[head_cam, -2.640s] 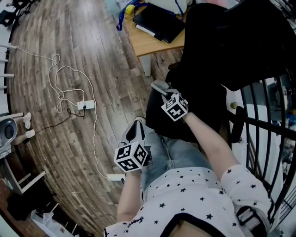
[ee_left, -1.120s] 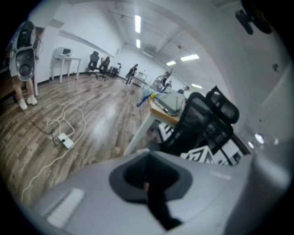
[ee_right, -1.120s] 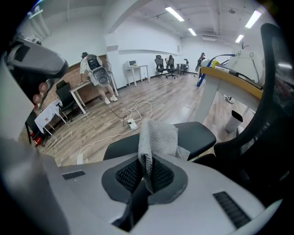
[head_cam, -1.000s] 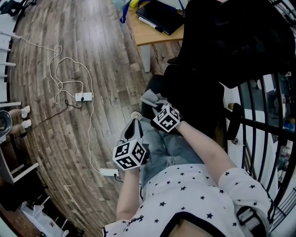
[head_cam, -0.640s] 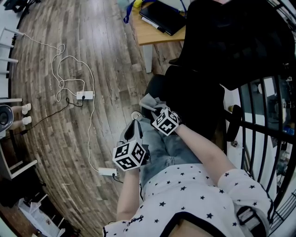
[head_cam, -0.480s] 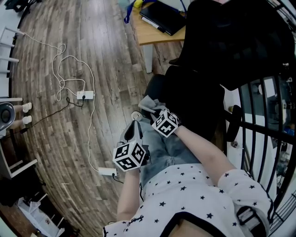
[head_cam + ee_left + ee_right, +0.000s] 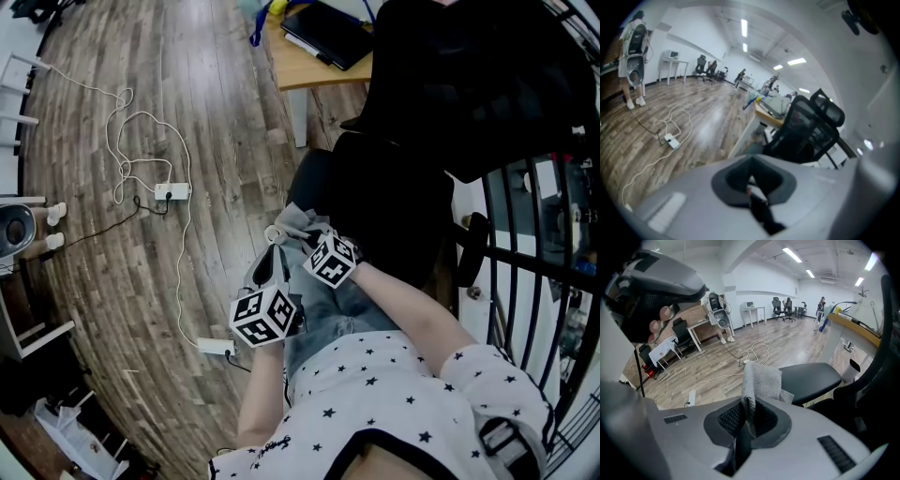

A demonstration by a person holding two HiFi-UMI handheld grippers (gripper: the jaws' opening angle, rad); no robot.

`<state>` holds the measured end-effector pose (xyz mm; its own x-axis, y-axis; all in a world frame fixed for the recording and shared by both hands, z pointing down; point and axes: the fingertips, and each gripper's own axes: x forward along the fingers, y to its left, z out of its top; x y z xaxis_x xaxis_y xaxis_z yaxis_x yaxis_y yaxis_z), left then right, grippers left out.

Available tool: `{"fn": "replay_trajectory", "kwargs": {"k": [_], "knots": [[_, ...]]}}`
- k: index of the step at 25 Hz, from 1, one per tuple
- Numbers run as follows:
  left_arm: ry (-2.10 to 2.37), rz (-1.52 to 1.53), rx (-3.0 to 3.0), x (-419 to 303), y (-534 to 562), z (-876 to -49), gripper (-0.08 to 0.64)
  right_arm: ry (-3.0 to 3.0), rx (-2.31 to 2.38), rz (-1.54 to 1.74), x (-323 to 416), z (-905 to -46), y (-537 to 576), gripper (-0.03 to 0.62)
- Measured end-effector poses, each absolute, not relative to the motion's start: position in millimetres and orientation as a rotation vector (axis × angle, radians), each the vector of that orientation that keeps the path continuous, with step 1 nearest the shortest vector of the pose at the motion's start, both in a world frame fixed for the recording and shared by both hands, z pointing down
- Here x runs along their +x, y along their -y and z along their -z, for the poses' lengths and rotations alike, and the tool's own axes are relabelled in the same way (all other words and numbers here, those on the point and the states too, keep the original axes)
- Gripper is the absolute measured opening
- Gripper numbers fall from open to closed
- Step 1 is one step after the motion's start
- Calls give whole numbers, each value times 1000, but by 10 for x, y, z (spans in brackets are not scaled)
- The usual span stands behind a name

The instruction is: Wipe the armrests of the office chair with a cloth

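Right gripper (image 7: 309, 236) pinches grey cloth (image 7: 292, 216) at centre frame, beside office chair (image 7: 394, 187); left gripper (image 7: 275, 258) jaws together, empty. Lay cloth flat, drag full armrest length.

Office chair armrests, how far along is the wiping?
Done: nothing I can confirm. In hand: the right tongs are shut on the grey cloth, by the office chair seat. The left tongs are shut, empty. Left: the cloth is wiping nothing now, so the wiping may remain.
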<state>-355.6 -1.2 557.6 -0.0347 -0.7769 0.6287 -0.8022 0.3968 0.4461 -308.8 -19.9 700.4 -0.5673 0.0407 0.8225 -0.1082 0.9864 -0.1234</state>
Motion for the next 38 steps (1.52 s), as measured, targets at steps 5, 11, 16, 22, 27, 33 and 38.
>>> {"fn": "replay_trajectory", "kwargs": {"k": [5, 11, 16, 22, 27, 33, 38], "knots": [[1795, -39, 1377, -3539, 15, -5560, 8, 2161, 17, -206, -3072, -6993, 114, 26], [1799, -47, 1381, -3542, 41, -5565, 8, 2155, -11, -216, -3083, -7010, 126, 26], [1801, -56, 1388, -3516, 59, -5565, 8, 2165, 4, -189, -3066, -6995, 127, 26], [1818, -72, 1401, -3457, 116, -5530, 8, 2224, 77, -238, -2846, -6808, 210, 26], [1801, -88, 1435, -3294, 214, -5436, 8, 2280, 162, -301, -2521, -6458, 327, 26], [1722, -148, 1536, -3026, 442, -5350, 8, 2349, 325, -376, -2146, -6024, 504, 26], [1615, -196, 1661, -2804, 675, -5297, 8, 2370, 515, -415, -1864, -5790, 672, 26]]}}
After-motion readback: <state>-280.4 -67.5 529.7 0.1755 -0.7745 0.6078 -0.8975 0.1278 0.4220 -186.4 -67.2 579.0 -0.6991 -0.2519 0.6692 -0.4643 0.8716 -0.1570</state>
